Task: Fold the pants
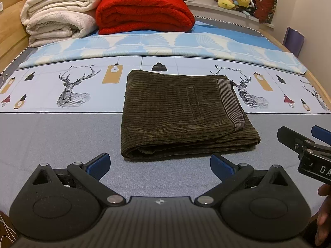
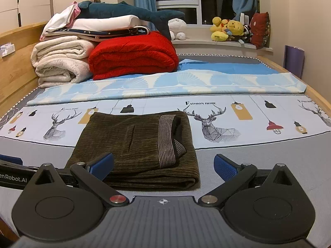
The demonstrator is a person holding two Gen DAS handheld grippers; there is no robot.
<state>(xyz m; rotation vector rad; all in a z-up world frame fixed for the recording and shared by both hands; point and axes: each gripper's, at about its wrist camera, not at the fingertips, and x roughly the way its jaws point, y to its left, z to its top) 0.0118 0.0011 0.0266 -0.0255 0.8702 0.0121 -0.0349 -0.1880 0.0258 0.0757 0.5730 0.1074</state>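
A: Location of pants (image 1: 184, 113)?
B: Folded into a compact stack, lying mid-bed on the sheet (image 1: 51, 132), just beyond both tools.
A: Grippers?
B: Left gripper (image 1: 160, 165) spread wide, empty. Right gripper (image 2: 163, 166) likewise wide, holding nothing.

On the bedsheet (image 2: 206, 111) ahead of your right tool (image 2: 163, 166), "FASHION HOME" is printed above the deer drawing; the same print repeats further left, too blurred to read. Your left tool's body (image 2: 12, 178) reads "enRobot.AI", cut off. Your right tool's body (image 1: 316, 165) shows "DA", cut off.
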